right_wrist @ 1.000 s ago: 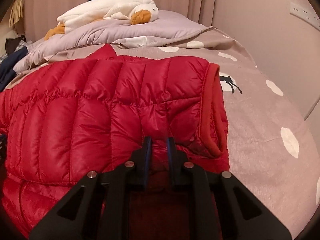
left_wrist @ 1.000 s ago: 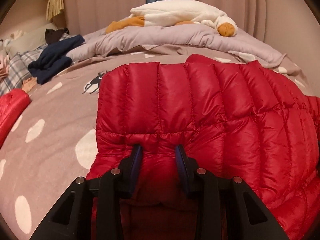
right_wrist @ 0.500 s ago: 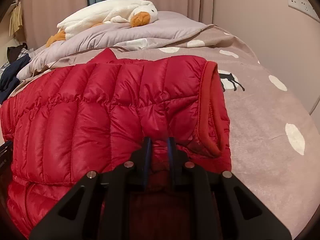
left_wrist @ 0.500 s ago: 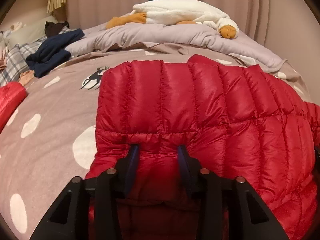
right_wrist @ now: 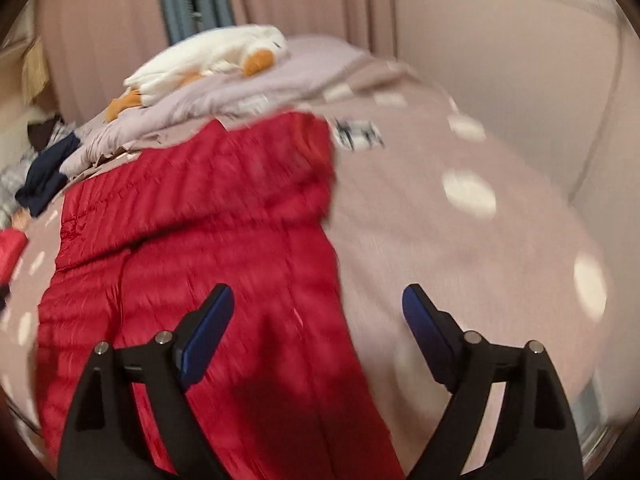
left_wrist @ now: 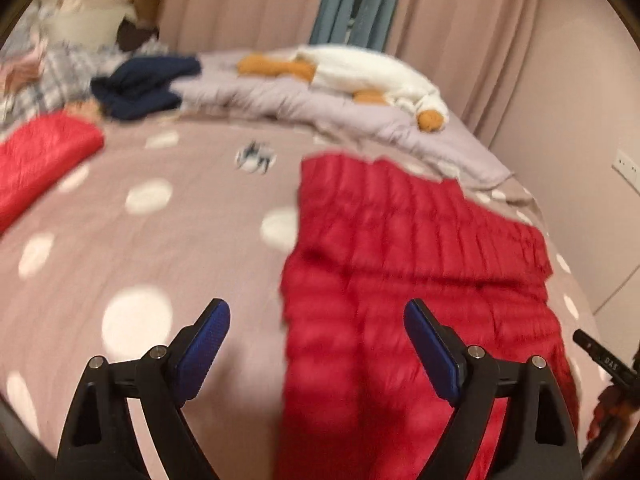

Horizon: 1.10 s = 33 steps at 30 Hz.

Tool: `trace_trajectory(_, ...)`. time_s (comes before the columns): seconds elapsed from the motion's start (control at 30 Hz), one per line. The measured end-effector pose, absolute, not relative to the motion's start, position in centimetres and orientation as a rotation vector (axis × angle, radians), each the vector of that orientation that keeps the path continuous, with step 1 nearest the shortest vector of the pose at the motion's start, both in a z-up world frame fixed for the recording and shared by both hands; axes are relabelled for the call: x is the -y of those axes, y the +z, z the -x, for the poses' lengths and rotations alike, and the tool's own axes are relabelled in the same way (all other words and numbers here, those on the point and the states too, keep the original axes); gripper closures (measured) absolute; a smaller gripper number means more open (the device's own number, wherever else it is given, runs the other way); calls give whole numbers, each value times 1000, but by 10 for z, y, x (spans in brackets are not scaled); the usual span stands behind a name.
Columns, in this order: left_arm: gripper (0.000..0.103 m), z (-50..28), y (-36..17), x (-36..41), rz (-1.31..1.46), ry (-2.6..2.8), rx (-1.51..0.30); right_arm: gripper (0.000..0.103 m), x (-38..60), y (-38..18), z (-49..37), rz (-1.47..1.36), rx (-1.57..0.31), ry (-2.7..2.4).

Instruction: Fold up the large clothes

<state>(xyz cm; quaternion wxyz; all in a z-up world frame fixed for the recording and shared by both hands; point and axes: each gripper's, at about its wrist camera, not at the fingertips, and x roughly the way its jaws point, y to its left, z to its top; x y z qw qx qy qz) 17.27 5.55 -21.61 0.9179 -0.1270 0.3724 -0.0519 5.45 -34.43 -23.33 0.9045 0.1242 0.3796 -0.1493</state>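
The red puffer jacket (left_wrist: pixel 420 248) lies flat on the bed's pinkish spotted cover (left_wrist: pixel 160 264), a long quilted slab running from near the bed's edge up toward the grey duvet (left_wrist: pixel 280 100) bunched at the far end. Its far part is doubled over onto itself, so a thick folded band crosses it, with narrow stitched channels showing on that upper layer. The nearer part looks smoother and darker, with a seam running lengthwise down it. The shiny fabric catches the light in stripes, though both views are blurred and finer detail is lost.

The left gripper (left_wrist: pixel 316 344) has just been opening; its blue-padded fingers stand wide apart above the jacket's left edge, with nothing pinched. The right gripper (right_wrist: pixel 318 328) has likewise just sprung open, spread wide above the jacket's right edge, one finger over red cloth, the other over the cover, holding nothing.

A white plush goose (left_wrist: pixel 368 72) with orange feet sprawls on the duvet. A navy garment (left_wrist: pixel 144 88) sits crumpled farther left, and another red item (left_wrist: pixel 44 160) lies at the bed's left side.
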Motion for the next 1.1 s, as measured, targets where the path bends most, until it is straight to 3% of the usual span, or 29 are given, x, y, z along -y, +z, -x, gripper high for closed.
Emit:
trace_trajectory(0.2,15,-160,-265,-55,387,-162,-957,16,345,-268,-29,-354,-906,-260)
trace_trajectory(0.37,19,-159,-277,-20,290,-244,-967,16,319,-280,-36,-296,-923,-239)
trace_trajectory(0.4,22,-161,-278,-12,249,-244,-966,21,312,-283,-39,-268,-920,-249)
trace_trajectory(0.47,35,-163,-281,1,176,-199,-951,42,302,-285,-40,-218,-898,-264)
trace_trajectory(0.5,46,-162,-280,4,165,-185,-930,57,300,-284,-41,-209,-884,-267)
trace_trajectory(0.53,51,-161,-279,4,184,-187,-916,69,299,-283,-41,-214,-870,-267)
trace_trajectory(0.63,63,-166,-282,-3,285,-200,-890,82,305,-281,-48,-266,-845,-251)
trace_trajectory(1.1,67,-265,-284,14,218,-187,-896,84,298,-282,-157,-262,-856,-272)
